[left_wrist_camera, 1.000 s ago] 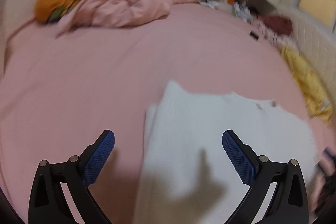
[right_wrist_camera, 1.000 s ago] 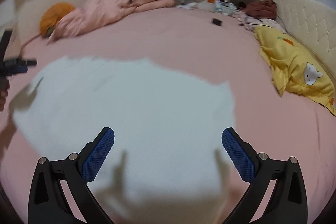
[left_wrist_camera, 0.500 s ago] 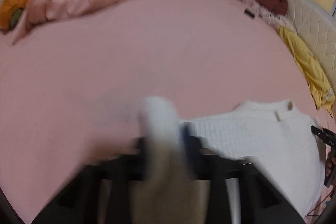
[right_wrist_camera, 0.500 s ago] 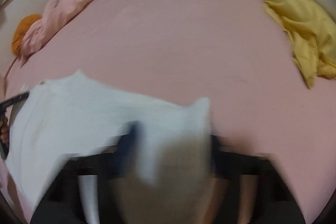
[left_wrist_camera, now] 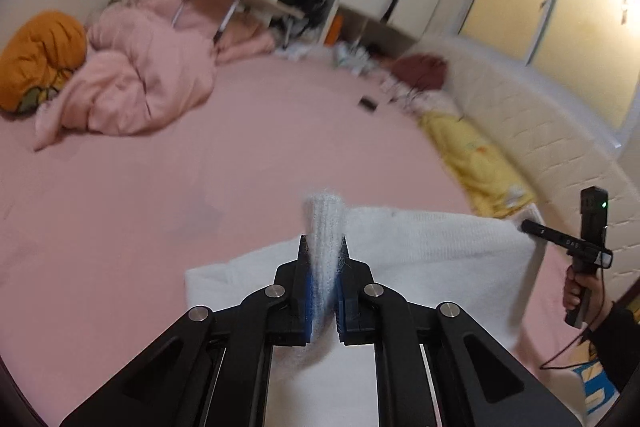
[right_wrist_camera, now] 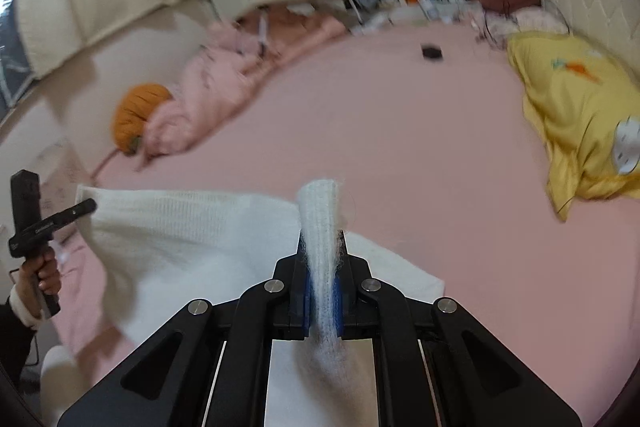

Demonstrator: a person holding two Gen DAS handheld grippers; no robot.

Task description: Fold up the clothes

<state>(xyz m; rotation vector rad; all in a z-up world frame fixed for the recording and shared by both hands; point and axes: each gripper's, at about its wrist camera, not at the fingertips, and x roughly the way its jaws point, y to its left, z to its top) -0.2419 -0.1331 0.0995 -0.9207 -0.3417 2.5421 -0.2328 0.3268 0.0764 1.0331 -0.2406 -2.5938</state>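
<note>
A white knitted sweater (left_wrist_camera: 432, 251) is stretched above the pink bed sheet (left_wrist_camera: 160, 195), held at two edges. My left gripper (left_wrist_camera: 323, 267) is shut on a pinched fold of it, which sticks up between the blue pads. My right gripper (right_wrist_camera: 322, 259) is likewise shut on another fold of the white sweater (right_wrist_camera: 172, 231). In the left wrist view the other gripper (left_wrist_camera: 584, 251) appears at the right in a hand, clamped on the sweater's far edge. The right wrist view shows the opposite gripper (right_wrist_camera: 40, 227) at the left edge of the cloth.
A crumpled pink duvet (left_wrist_camera: 136, 83) and an orange cushion (left_wrist_camera: 38, 59) lie at the bed's far left. A yellow blanket (right_wrist_camera: 580, 107) lies on the right by the white padded headboard (left_wrist_camera: 560, 131). A small dark object (right_wrist_camera: 431, 51) rests on the sheet.
Both grippers went from open above the flat sweater to shut on its edges. The sweater has been lifted off the sheet and both cameras have tilted up.
</note>
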